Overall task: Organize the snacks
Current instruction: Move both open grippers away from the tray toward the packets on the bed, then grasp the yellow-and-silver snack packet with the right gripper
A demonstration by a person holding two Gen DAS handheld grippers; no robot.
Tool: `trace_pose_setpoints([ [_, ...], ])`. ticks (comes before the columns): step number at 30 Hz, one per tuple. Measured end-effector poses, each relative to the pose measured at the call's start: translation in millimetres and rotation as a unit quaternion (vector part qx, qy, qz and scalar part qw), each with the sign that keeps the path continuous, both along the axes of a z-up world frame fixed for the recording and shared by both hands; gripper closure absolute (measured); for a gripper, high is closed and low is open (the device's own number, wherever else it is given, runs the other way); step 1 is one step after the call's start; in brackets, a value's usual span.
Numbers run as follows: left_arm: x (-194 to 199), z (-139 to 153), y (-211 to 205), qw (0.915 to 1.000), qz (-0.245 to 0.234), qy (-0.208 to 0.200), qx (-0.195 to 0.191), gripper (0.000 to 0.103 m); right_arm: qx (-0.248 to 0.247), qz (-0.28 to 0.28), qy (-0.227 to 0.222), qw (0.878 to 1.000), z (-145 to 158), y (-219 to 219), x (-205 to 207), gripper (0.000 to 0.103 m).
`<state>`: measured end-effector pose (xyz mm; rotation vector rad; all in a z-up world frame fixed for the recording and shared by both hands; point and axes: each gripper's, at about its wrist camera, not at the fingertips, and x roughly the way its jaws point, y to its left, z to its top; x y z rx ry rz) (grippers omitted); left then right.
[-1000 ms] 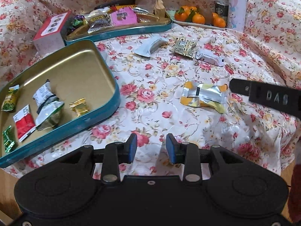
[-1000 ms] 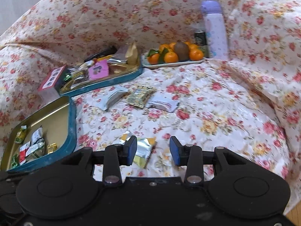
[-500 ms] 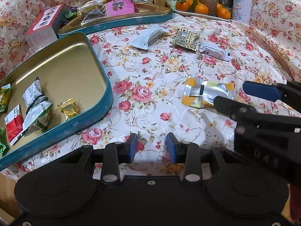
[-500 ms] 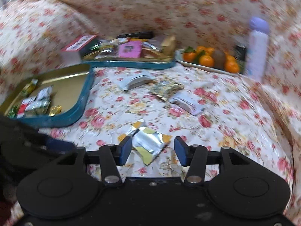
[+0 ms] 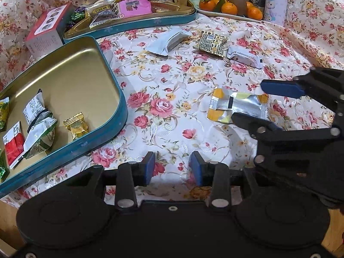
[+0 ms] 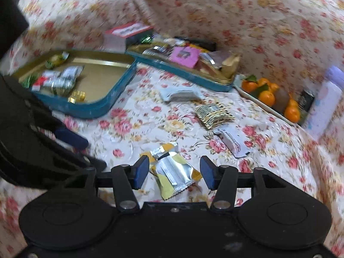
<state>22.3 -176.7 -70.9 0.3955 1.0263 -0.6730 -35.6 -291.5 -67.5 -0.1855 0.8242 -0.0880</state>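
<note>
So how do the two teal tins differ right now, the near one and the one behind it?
The near tin is mostly bare gold floor, with a few small wrapped snacks at one end. The far tin is heaped, wrappers and a pink packet rising above its rim. The near tin looks deeper-walled; the far one looks shallower. Both are teal outside, gold inside, resting open on the floral cloth.
</note>
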Motion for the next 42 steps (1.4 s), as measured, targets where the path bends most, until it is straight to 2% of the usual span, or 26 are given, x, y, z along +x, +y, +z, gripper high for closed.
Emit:
trace_pose_setpoints([
  [4,0.2,0.2,-0.5,1.0,-0.001,0.0,0.001,0.056,-0.011,0.028,0.019,0.999,-10.2,-1.6,8.2,0.049],
  [9,0.0,0.5,-2.8,0.9999,-0.011,-0.005,0.008,0.056,0.002,0.036,0.029,0.999,-20.4,-7.0,16.0,0.049],
  [11,0.1,0.5,-2.3,0.9999,-0.014,-0.006,0.007,0.056,0.016,0.029,0.025,0.999,-22.8,-11.2,17.4,0.053],
  [13,0.7,0.8,-2.3,0.9998,-0.016,-0.006,0.007,0.056,0.043,0.012,0.023,0.999,-22.8,-18.2,17.9,0.061],
  [15,1.0,1.2,-3.4,0.9998,-0.015,-0.005,0.01,0.056,0.059,-0.018,0.016,0.998,-23.3,-25.2,16.9,0.061],
  [19,0.0,1.7,-4.8,0.9997,-0.018,-0.009,0.015,0.056,0.055,-0.089,-0.002,0.994,-23.3,-36.8,12.1,0.062],
  [23,1.4,5.9,-5.6,0.9997,-0.021,-0.009,0.013,0.056,0.067,-0.188,-0.019,0.98,-24.8,-52.0,8.4,0.063],
  [26,4.8,22.2,-7.9,0.9992,-0.026,-0.028,-0.006,0.056,0.08,-0.22,-0.029,0.972,-26.0,-56.4,6.8,0.063],
  [30,17.4,48.3,-24.0,0.996,-0.039,-0.079,-0.019,0.056,0.076,-0.233,-0.042,0.969,-28.8,-54.1,3.7,0.063],
  [33,35.4,59.5,-40.9,0.9946,-0.046,-0.089,-0.028,0.056,0.08,-0.238,-0.045,0.967,-29.2,-52.4,3.3,0.062],
  [42,75.4,53.4,-84.2,0.9884,-0.094,-0.119,-0.01,0.056,0.082,-0.242,-0.051,0.965,-29.8,-49.4,1.8,0.062],
])
